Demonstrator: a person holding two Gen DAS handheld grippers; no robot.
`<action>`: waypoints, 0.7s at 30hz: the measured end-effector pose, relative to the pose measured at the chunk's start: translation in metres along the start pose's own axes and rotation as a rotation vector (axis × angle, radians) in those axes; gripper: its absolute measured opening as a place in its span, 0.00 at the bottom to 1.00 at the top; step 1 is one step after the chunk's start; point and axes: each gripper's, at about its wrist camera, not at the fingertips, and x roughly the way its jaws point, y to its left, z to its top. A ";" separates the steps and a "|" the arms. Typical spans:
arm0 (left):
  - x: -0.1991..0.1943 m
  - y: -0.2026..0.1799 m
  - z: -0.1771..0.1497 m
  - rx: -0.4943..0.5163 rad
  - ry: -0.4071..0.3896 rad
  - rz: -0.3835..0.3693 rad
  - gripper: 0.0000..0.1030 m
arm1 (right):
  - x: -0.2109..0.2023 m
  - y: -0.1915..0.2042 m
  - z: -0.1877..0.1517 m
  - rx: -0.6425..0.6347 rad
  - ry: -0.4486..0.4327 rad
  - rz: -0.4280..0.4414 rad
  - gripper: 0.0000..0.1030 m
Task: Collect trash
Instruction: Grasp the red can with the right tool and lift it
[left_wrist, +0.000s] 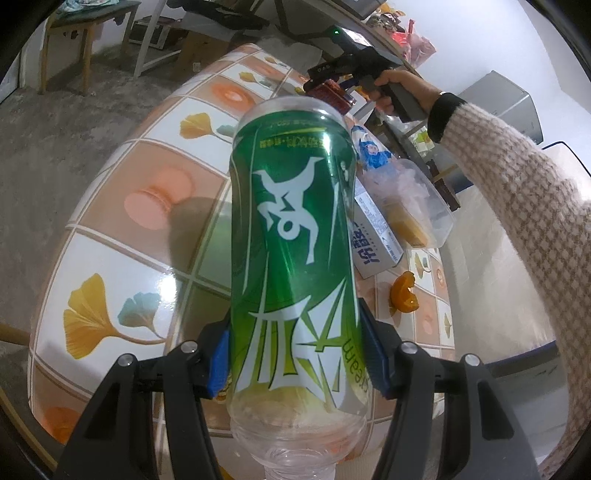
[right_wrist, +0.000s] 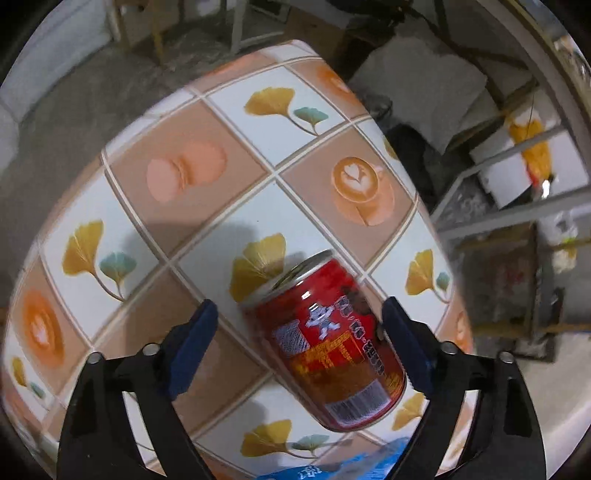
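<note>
left gripper (left_wrist: 295, 354) is clamped on a green-label plastic bottle (left_wrist: 295, 236), pads pressing both sides of the lower label, neck toward the camera, base pointing away over the table (left_wrist: 110, 258). that one is in hand and off the surface.

right gripper (right_wrist: 295, 343) straddles a red drink can (right_wrist: 325, 343) but isn't gripping it: right pad looks to be at or touching the can's side, left pad stands clearly apart with table showing in the gap. can reads as upright on the tiled tablecloth, seen steeply from above; its long axis runs from the silver top rim (far-left) to the barcode end (near-right), so it sits skewed across the jaw line and off-centre toward the right finger. i'd expect closing to push it left before it seats.

can looks undented, top rim intact; can't tell if it's opened.

left-wrist view: more trash to the right of the bottle: white carton (left_wrist: 373, 236), clear plastic container (left_wrist: 421, 206), orange peel (left_wrist: 404, 295), blue-white wrapper (left_wrist: 371, 147).
</note>
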 end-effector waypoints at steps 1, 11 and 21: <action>0.001 -0.001 0.000 -0.002 0.004 -0.002 0.56 | 0.002 -0.007 -0.002 0.022 0.012 0.017 0.73; 0.011 -0.009 -0.003 0.016 0.029 -0.008 0.56 | 0.006 -0.027 -0.033 0.150 0.004 0.023 0.66; 0.000 -0.022 -0.012 0.045 -0.012 -0.032 0.56 | -0.083 -0.044 -0.090 0.317 -0.185 0.112 0.63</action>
